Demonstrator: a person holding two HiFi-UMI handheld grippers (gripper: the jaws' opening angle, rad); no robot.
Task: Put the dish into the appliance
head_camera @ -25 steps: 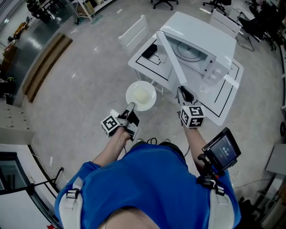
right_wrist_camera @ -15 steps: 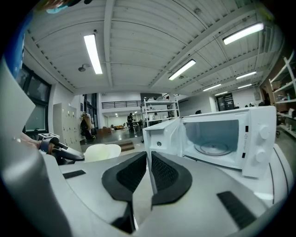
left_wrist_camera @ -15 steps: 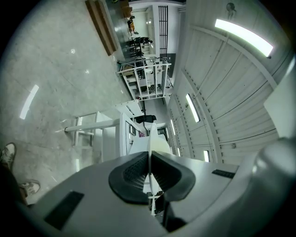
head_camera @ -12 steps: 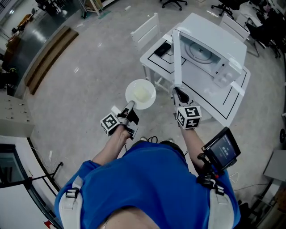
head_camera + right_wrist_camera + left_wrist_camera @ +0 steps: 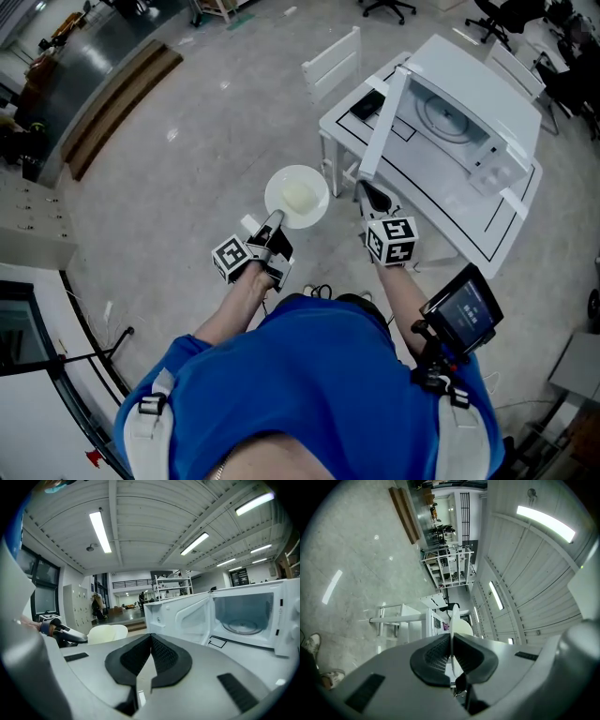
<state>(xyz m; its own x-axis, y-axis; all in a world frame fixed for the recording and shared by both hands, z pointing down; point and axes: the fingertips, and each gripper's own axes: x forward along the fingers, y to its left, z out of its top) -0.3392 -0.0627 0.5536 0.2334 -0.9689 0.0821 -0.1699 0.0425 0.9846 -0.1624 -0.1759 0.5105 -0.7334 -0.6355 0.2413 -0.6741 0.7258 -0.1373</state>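
Note:
A round white dish (image 5: 296, 197) hangs over the floor, and my left gripper (image 5: 275, 223) is shut on its near rim. In the left gripper view the dish (image 5: 454, 618) shows edge-on, pinched between the dark pads (image 5: 433, 654). The white microwave (image 5: 459, 103) stands on a white table (image 5: 487, 239) to the right, its door (image 5: 380, 127) swung open toward me. My right gripper (image 5: 373, 197) is shut and empty, just in front of the door's edge. In the right gripper view the microwave cavity (image 5: 243, 616) with its glass turntable is open, and the dish (image 5: 108, 632) shows at the left.
A white chair (image 5: 333, 58) stands behind the table's left corner. A black flat object (image 5: 367, 105) lies on the table beside the microwave door. A brown bench (image 5: 117, 108) lies on the floor far left. A small screen (image 5: 461, 314) hangs at the person's right hip.
The table and microwave have drawn nearer to me and both grippers. The right gripper now sits at the open door's edge. The dish stays clamped in the left gripper.

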